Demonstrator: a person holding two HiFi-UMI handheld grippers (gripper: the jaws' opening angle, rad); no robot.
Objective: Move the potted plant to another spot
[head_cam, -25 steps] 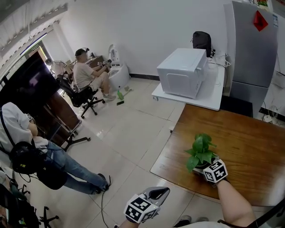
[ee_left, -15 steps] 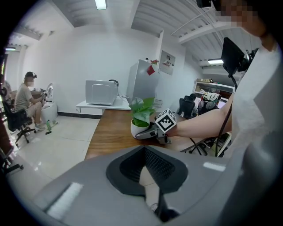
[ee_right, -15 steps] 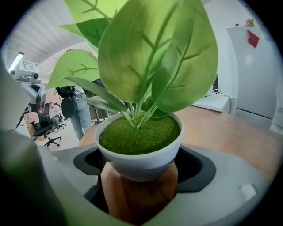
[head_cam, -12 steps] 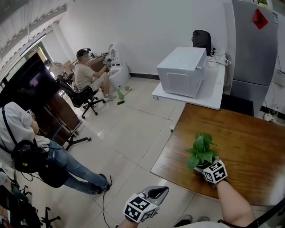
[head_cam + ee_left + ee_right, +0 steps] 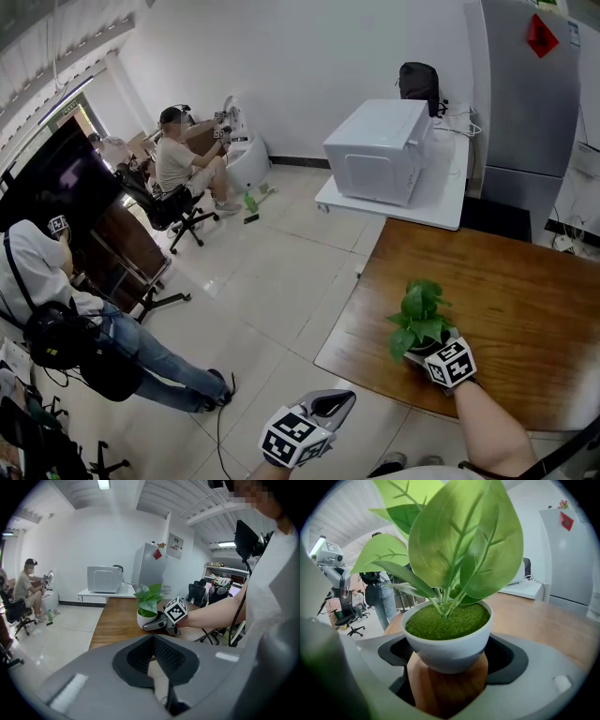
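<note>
Grey moulded shells – left gripper (image 5: 339,401), right gripper (image 5: 424,352) – black-and-white marker cube (image 5: 453,362) on each; white short-sleeved shirt (image 5: 276,597).

potted plant (image 5: 422,319): green leaves with paler veins, green moss top, plain white pot
counter (image 5: 525,300): warm brown, wood grain, slight shine
right hand-held gripper (image 5: 424,352): light grey body, black ribbed pads
right marker cube (image 5: 452,363): white faces with black square patterns
left hand-held gripper (image 5: 336,403): light grey body, black inside
left marker cube (image 5: 296,438): white with black square patterns
microwave (image 5: 380,150): all white
fridge (image 5: 525,103): silver-grey
sticker on fridge (image 5: 544,35): red diamond
backpack (image 5: 418,82): black
floor (image 5: 272,281): pale cream tiles, glossy, thin grout lines
wall (image 5: 309,56): white, dark skirting strip at the bottom
</note>
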